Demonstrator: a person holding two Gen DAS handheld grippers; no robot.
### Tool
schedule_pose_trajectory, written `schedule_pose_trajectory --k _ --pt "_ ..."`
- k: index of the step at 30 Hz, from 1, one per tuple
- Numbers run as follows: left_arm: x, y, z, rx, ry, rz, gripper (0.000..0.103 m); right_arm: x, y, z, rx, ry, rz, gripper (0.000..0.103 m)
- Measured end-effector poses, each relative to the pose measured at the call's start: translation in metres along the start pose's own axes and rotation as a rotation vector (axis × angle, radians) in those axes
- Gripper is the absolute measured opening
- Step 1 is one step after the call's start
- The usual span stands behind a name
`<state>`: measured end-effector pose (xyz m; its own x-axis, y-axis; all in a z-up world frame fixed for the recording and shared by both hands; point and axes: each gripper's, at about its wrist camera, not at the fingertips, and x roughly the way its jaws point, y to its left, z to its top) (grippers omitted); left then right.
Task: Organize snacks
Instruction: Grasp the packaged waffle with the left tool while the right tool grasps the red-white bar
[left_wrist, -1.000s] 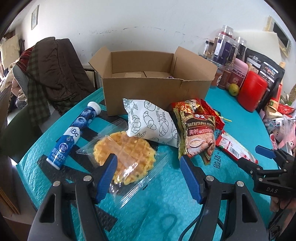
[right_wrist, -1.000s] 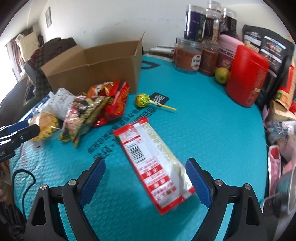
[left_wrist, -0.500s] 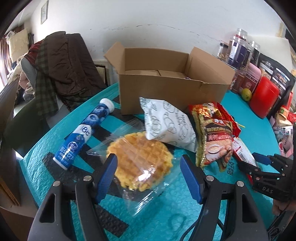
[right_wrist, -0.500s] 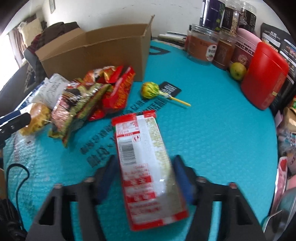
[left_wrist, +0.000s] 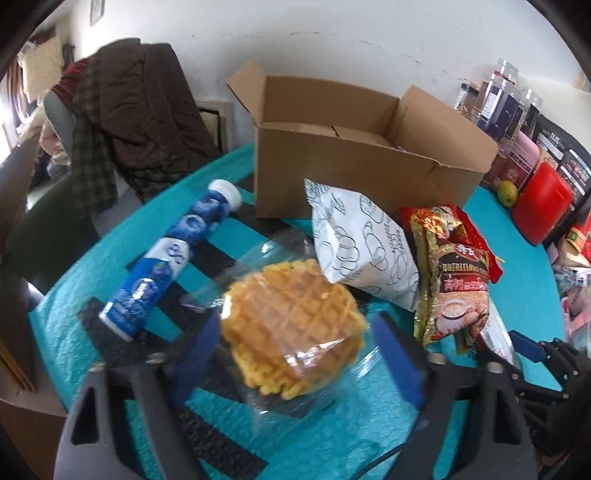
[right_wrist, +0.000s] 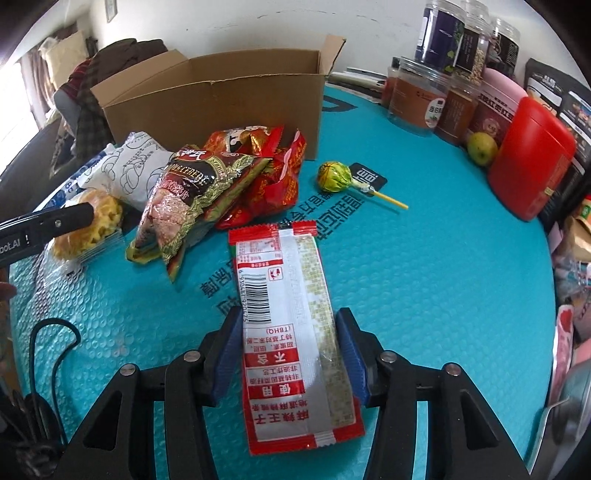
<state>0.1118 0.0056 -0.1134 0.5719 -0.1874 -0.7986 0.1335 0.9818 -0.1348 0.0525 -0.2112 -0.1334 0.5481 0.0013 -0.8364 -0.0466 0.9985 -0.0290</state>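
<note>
my right gripper (right_wrist: 288, 354) has just been closing and its pads now press both edges of the red packet (right_wrist: 291, 332), which lies flat on the mat (right_wrist: 443, 277). my left gripper (left_wrist: 295, 354) has just been widening; its jaws straddle the wrapped waffle (left_wrist: 291, 328) without pressing it. i'm at the pickup step. next i'd say: close the left, lift both, carry to the box (left_wrist: 354, 162) behind.
</note>
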Motion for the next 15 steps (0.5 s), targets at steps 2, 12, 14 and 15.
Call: schedule_pose_trajectory --k 2,12,14,15 --pt "0.002 -0.002 0.000 -0.004 0.002 -0.004 0.100 0.001 -0.001 0.001 0.002 -0.001 -0.001 0.051" --pt "0.031 -0.014 0.004 0.060 0.042 0.194 0.102 0.002 -0.002 0.002 0.007 -0.010 -0.004 0.053" --pt "0.029 -0.004 0.001 0.009 0.034 0.141 0.102 0.001 -0.002 0.001 0.006 -0.009 -0.007 0.052" --pt "0.027 0.003 -0.001 -0.016 0.029 0.113 0.102 0.000 -0.001 0.000 0.004 -0.009 -0.009 0.051"
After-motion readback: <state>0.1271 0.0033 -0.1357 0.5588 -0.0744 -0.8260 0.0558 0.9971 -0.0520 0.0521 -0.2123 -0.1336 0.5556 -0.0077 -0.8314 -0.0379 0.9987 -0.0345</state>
